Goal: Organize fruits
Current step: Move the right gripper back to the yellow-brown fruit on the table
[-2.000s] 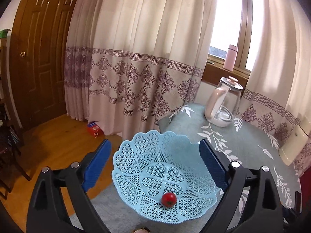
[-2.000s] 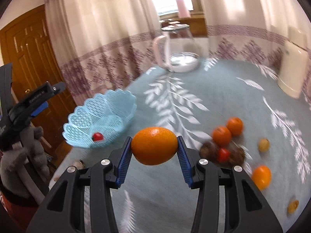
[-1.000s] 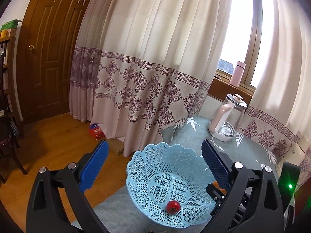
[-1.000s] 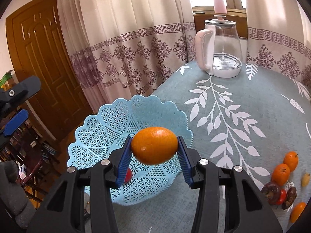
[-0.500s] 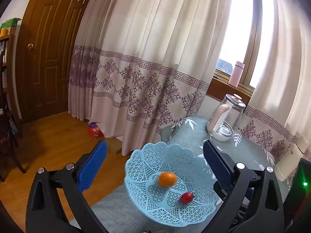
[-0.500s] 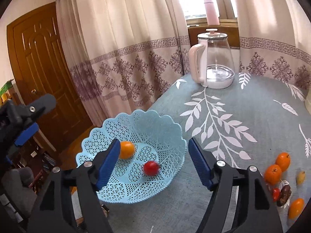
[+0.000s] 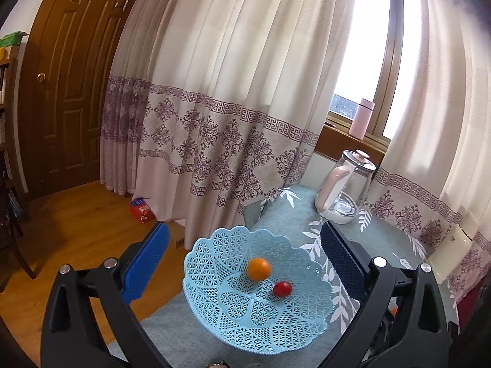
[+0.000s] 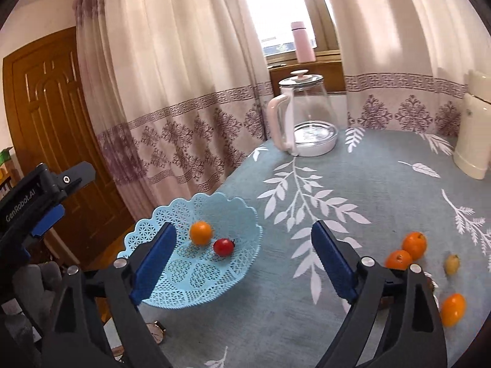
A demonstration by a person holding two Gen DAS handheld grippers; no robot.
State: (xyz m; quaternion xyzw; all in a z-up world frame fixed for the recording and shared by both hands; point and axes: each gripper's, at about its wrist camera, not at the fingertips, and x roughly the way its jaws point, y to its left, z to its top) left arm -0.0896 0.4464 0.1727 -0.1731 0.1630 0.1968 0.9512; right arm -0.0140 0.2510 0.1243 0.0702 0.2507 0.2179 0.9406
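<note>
A light blue lattice basket [image 7: 214, 303] [image 8: 236, 214] sits at the table's left corner. Inside it lie an orange [image 7: 259, 269] [image 8: 200, 232] and a red cherry tomato [image 7: 282, 288] [image 8: 224, 247]. My left gripper [image 7: 242, 254] hangs open above the basket, holding nothing. My right gripper [image 8: 242, 250] is open and empty just right of the basket, over the cloth. Loose fruit stays at the right: two oranges [image 8: 415, 244] [image 8: 398, 260], a small yellow fruit [image 8: 452, 263] and an oval orange fruit [image 8: 453, 309]. The left gripper's body [image 8: 33, 196] shows at the right wrist view's left edge.
A glass kettle with a pink handle [image 7: 343, 188] [image 8: 302, 116] stands at the table's back. A cream jug [image 8: 474, 128] is at the back right. A watch [image 8: 155, 331] lies near the front edge. Curtains hang behind; wooden floor lies left of the table.
My right gripper opened and dropped the orange into the basket beside the tomato, then pulled back to the right. The orange has rolled a little. The left gripper stayed open above the basket.
</note>
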